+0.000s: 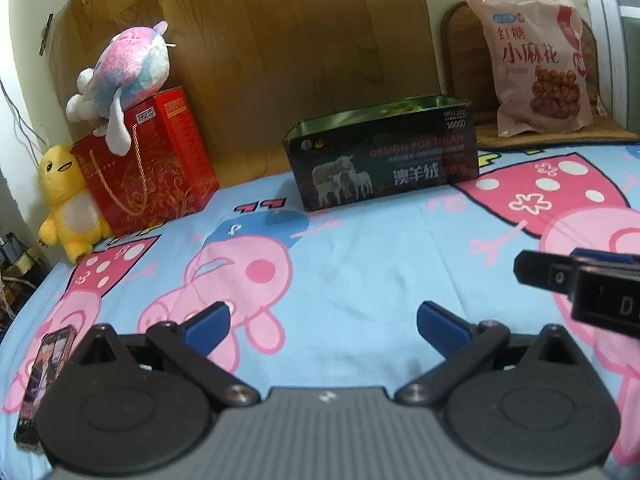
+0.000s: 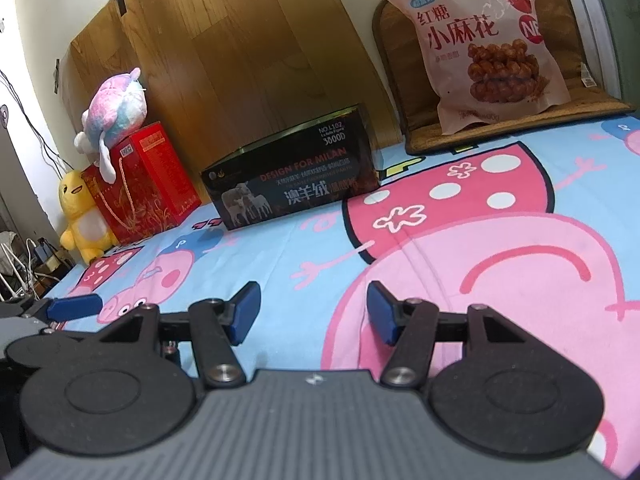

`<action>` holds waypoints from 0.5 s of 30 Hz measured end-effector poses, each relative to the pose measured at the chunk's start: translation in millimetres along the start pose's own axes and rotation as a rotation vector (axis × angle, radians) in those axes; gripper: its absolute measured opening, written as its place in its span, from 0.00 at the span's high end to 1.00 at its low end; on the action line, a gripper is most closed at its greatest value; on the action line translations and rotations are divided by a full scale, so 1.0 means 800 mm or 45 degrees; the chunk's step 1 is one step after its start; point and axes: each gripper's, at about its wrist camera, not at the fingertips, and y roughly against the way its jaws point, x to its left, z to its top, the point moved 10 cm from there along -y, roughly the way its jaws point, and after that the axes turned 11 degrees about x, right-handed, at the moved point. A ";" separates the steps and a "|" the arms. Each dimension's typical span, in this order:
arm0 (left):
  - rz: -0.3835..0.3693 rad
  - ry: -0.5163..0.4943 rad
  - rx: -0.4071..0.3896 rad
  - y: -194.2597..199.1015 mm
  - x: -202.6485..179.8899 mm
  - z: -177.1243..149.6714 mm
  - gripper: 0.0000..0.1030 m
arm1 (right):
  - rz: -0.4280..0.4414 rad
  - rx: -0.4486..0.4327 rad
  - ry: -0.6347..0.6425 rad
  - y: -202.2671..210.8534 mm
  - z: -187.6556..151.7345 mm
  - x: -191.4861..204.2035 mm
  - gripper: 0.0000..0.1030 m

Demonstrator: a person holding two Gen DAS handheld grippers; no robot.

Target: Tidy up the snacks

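While both claws hovered apart and empty, left gripper (image 1: 323, 322) and right gripper (image 2: 314, 312) faced open black rectangular tin (image 2: 292, 182); pink plastic snack bag (image 2: 478, 46) leaned right-rear of tin, likely awaiting pickup.

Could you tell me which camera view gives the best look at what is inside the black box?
The left wrist view. It looks slightly down over the rim of the black box, so the open top and something green inside show. The right wrist view sees only the box's printed front and end, not its interior.
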 end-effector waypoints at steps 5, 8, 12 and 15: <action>0.028 -0.005 0.033 0.005 0.000 -0.004 0.00 | 0.006 0.000 0.012 0.001 -0.001 0.002 0.40; 0.058 -0.025 0.032 0.011 -0.002 -0.005 0.00 | 0.017 0.000 0.010 0.002 -0.001 0.001 0.40; 0.069 -0.034 0.037 0.015 -0.003 -0.007 0.00 | 0.036 0.000 0.019 0.004 -0.002 0.003 0.40; 0.067 -0.043 0.039 0.017 -0.005 -0.009 0.00 | 0.050 -0.002 0.026 0.006 -0.003 0.005 0.40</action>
